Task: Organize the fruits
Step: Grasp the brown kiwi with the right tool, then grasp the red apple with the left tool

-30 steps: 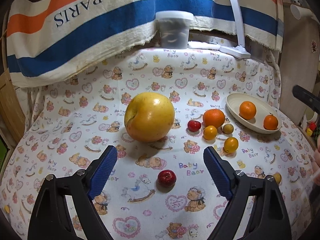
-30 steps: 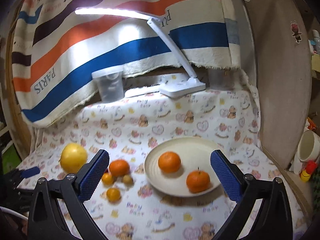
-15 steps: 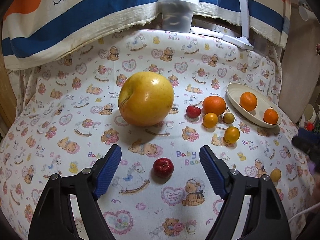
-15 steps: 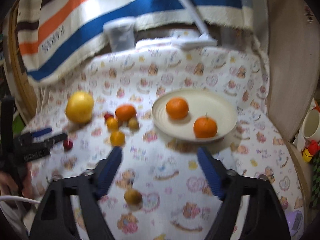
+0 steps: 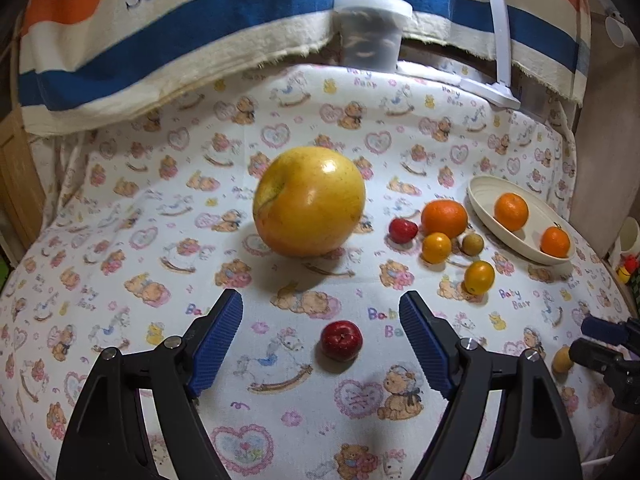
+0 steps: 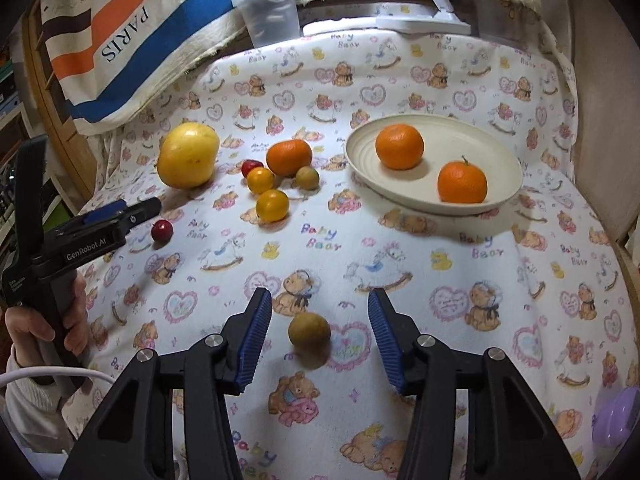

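now right gripper [image 6: 320, 330] closing around brownish fruit [image 6: 309, 330], pads seemingly apart

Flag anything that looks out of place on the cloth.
Only two oranges sit on the plate. The rest lie loose on the cloth, a brown fruit and a red one apart from the cluster. Nothing spilled or damaged.
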Motion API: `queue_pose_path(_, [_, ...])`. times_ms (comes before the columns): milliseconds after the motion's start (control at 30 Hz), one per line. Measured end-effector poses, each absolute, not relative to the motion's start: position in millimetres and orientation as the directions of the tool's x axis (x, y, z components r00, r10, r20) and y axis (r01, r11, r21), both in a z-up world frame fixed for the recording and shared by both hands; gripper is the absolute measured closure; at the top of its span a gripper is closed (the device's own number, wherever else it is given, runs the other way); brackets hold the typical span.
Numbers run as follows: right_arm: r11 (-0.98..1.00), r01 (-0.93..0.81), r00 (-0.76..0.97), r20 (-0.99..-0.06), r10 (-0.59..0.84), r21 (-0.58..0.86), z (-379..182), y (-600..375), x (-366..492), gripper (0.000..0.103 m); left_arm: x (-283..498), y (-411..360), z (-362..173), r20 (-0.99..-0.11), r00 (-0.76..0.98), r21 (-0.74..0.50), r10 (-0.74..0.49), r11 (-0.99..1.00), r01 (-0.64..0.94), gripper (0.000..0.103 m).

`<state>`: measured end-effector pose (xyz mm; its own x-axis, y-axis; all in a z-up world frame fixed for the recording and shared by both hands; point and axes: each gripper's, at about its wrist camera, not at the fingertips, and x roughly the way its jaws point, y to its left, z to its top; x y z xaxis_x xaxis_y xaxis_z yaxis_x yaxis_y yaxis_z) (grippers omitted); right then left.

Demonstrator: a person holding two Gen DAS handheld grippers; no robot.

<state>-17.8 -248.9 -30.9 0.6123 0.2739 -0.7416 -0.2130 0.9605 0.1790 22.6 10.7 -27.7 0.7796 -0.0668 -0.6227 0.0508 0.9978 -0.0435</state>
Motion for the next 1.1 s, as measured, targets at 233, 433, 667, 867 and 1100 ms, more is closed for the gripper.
queue_pose_path(233, [0.958,-0.224,0.576,-0.769,0.278,0.178,-43,-246,-14,0.059,25,8,-31,-0.643,0.76,-0.062,-0.096,0.995,0.074,0.023])
queue_pose_path(433, [0.96,-0.241,0.571,-0.779,0.26,0.144,-47,-238,-15,0.078,28,14,-30,-0.659,0.739,-0.122,-0.14,0.989,0.078,0.024])
queue_pose_path(667, [0.962,-0.231,0.589,-0.766,0.258,0.146,-46,-241,-18,0.078,36,25,-36,-0.697,0.701,-0.161,-0.15,0.986,0.05,0.048])
queue_pose_path(867, [0.968,-0.217,0.659,-0.713,0.239,0.125,-27,-247,-22,0.078,34,20,-36,-0.686,0.714,-0.135,-0.141,0.989,0.065,0.061])
queue_pose_path(1100, [0.973,-0.204,0.686,-0.694,0.219,0.106,-18,-254,-21,0.078,40,10,-45,-0.727,0.671,-0.107,-0.146,0.989,0.099,0.062])
